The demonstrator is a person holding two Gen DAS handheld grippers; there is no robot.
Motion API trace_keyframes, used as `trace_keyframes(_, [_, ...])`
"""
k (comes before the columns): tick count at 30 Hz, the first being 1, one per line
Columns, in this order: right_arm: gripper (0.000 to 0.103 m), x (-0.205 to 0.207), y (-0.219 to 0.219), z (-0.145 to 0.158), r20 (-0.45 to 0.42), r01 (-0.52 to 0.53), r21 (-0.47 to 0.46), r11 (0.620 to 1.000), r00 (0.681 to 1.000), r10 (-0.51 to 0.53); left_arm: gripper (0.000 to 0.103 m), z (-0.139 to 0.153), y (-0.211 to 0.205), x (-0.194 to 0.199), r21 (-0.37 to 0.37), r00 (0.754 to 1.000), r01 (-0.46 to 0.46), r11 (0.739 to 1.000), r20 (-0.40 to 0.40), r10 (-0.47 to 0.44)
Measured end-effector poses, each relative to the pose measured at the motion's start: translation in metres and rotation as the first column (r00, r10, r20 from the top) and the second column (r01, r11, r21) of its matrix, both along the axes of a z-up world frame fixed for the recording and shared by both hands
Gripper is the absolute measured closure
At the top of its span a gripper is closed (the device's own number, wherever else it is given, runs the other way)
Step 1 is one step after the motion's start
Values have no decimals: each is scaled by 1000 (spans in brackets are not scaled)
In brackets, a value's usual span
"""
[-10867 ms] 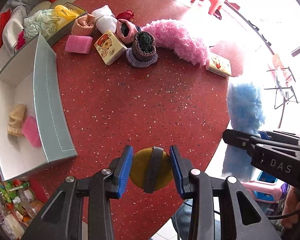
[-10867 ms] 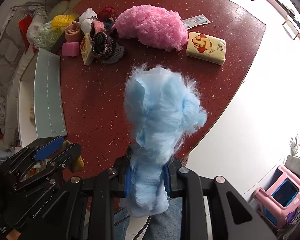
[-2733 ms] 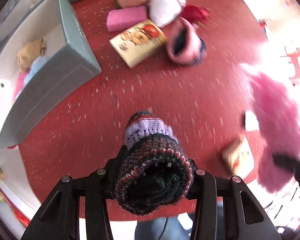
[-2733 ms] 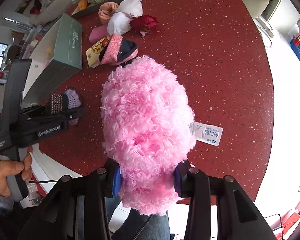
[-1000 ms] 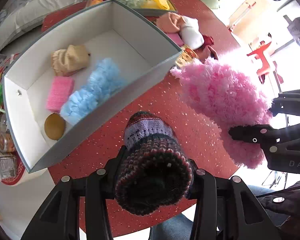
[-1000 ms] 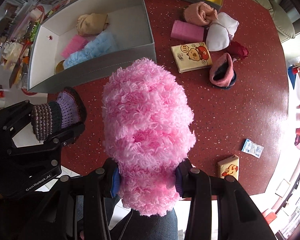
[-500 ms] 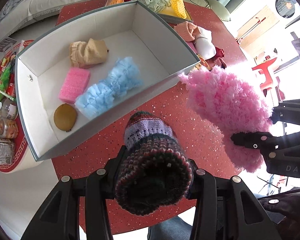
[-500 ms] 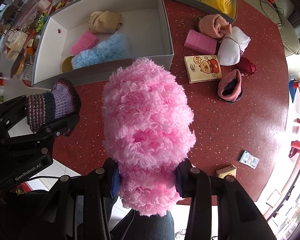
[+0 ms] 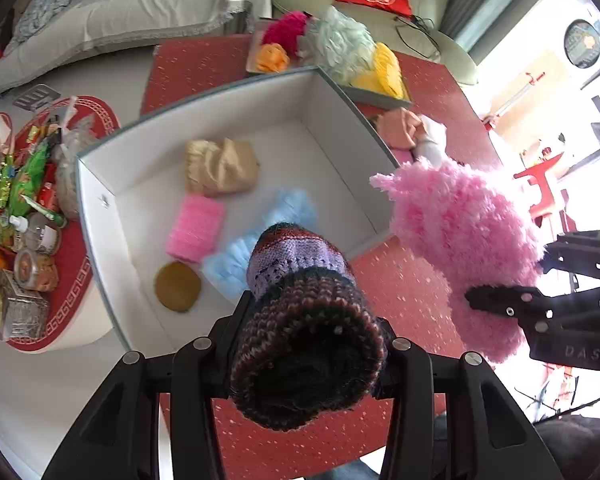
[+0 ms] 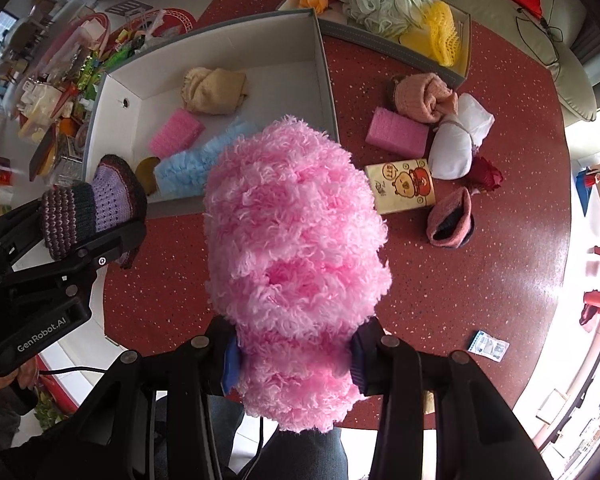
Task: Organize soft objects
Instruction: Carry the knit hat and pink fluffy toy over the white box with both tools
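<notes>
The red speckled table (image 10: pixel 480 248) carries everything, and the open grey box (image 9: pixel 100 184) sits at its edge as the collecting place — soft things already lie inside: a blue fluffy piece (image 9: pixel 288 208), a beige bundle (image 9: pixel 220 168), a pink sponge (image 9: pixel 196 228) and a small brown round pad (image 9: pixel 177 286). Both hands hang above the table near the box's nearer wall, likely ready to drop their loads in. The right gripper (image 10: pixel 292 356) is clenched on the pink fluffy item (image 10: pixel 296 232), pinched at its lower end so the bulk stands up. The left gripper (image 9: pixel 312 344) grasps the striped knitted sock (image 9: pixel 300 304) by its cuff, toe toward the box. Still loose on the table: a pink rolled sock (image 10: pixel 420 96), a white bundle (image 10: pixel 460 140), a tissue pack (image 10: pixel 404 186) and a pink slipper sock (image 10: pixel 450 220) — none blocks the way. The box wall is the only thing to clear.
</notes>
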State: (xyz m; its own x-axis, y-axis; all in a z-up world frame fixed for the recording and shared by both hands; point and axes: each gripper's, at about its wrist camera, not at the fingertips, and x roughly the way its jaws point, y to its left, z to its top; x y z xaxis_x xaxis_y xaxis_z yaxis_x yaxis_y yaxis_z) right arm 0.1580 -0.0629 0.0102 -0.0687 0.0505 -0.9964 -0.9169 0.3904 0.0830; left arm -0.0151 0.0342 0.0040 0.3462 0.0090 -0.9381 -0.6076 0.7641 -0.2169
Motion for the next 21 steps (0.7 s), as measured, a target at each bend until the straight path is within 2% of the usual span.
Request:
trace_keyframes(6, [57, -5, 37, 14, 30, -68, 33, 997, 997, 67, 56, 7, 37, 2, 29, 997, -78, 997, 3, 78])
trace_keyframes(12, [57, -4, 76, 26, 50, -93, 83, 992, 995, 89, 56, 6, 69, -1, 46, 987, -161, 986, 2, 161])
trace_keyframes(16, [57, 1, 97, 23, 32, -68, 105, 992, 997, 65, 56, -8, 91, 4, 43, 979, -199, 979, -33, 200])
trace_keyframes(21, [57, 4, 122, -5, 31, -29, 93, 995, 999, 26, 56, -43, 98, 16, 20, 975, -188, 982, -120, 189])
